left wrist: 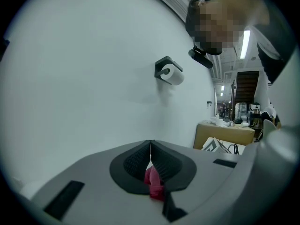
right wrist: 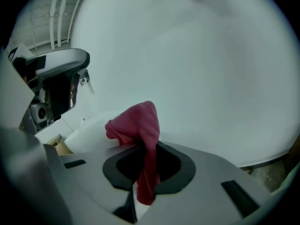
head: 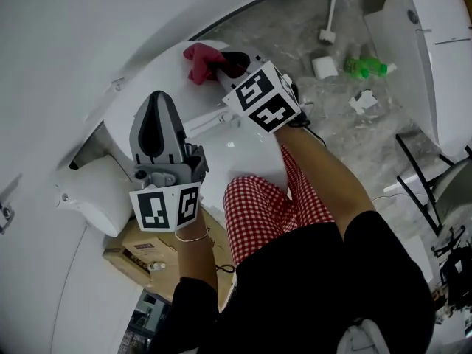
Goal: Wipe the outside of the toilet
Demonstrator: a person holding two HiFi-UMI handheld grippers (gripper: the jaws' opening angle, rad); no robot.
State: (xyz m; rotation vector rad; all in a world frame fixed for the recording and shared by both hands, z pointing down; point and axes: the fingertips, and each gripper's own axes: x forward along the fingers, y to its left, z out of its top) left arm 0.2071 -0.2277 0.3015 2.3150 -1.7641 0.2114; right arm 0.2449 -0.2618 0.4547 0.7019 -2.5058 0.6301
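Crumpled red cloth [right wrist: 138, 122] tight between jaws of right gripper [right wrist: 146, 159] above white ceramic toilet [head: 248, 158]; left gripper [left wrist: 150, 147] jaws together round small red scrap [left wrist: 153, 183].

The person leans forward with both arms held out. The left gripper [head: 157, 103] [left wrist: 150, 147] points up and away, its jaws pressed together with a small red scrap [left wrist: 153, 184] caught low between them. A thin bracelet [head: 192, 236] circles the left wrist. The bare right forearm [head: 332, 175] reaches further ahead. The right gripper [head: 227, 65] [right wrist: 148, 157] is clamped on a red cloth [head: 200, 59] [right wrist: 138, 125], which bunches above the jaws and hangs below them.
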